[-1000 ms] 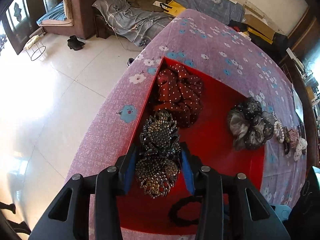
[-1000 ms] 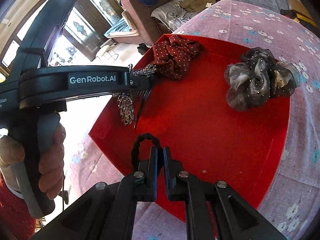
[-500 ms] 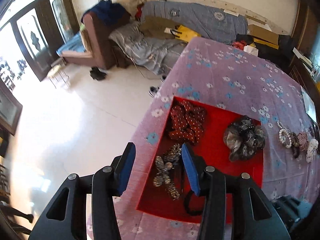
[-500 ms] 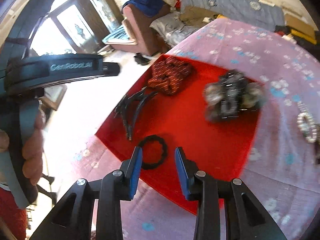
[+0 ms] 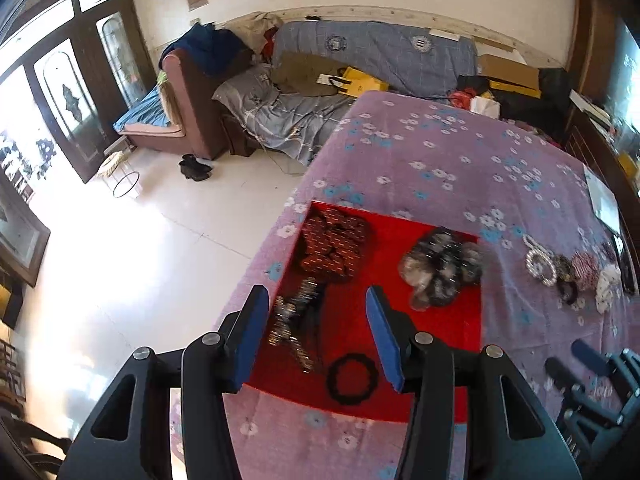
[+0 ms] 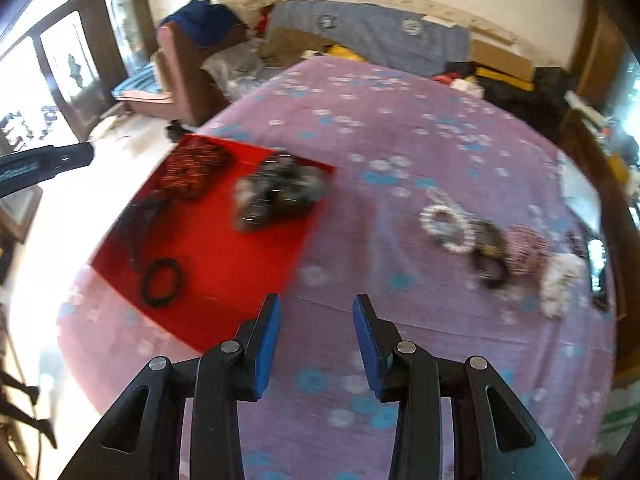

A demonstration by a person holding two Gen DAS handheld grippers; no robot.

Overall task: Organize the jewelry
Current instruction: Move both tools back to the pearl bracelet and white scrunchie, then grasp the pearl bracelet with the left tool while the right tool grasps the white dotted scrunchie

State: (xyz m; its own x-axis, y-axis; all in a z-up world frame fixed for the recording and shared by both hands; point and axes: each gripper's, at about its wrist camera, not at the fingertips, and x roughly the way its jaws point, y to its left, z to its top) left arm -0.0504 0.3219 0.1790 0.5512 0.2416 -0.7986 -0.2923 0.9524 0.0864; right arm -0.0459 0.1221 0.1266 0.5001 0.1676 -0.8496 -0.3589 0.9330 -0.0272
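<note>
The left gripper [image 5: 316, 334] hangs above the near edge of the red tray [image 5: 440, 344], its jaws apart and just opened further, with nothing between the blue pads [image 5: 250, 336]. Directly below and between its fingers lies the rhinestone hair clip [image 5: 294, 326], flat on the tray; just right of that, under the right finger, sits the black hair tie [image 5: 352, 378]. Farther ahead in the tray are the red dotted scrunchie [image 5: 334, 244] and, to its right, the grey-black scrunchie [image 5: 440, 270]. The right gripper [image 6: 316, 336] is also open and empty, its jaws having just parted too, poised over the purple flowered cloth [image 6: 400, 128] just right of the tray's near corner. Ahead and to its right, well clear of the tray, a row of pieces lies on the cloth: a pearl bracelet [image 6: 446, 224], a dark scrunchie [image 6: 490, 248], a pink one [image 6: 528, 250] and a white one [image 6: 562, 280].
</note>
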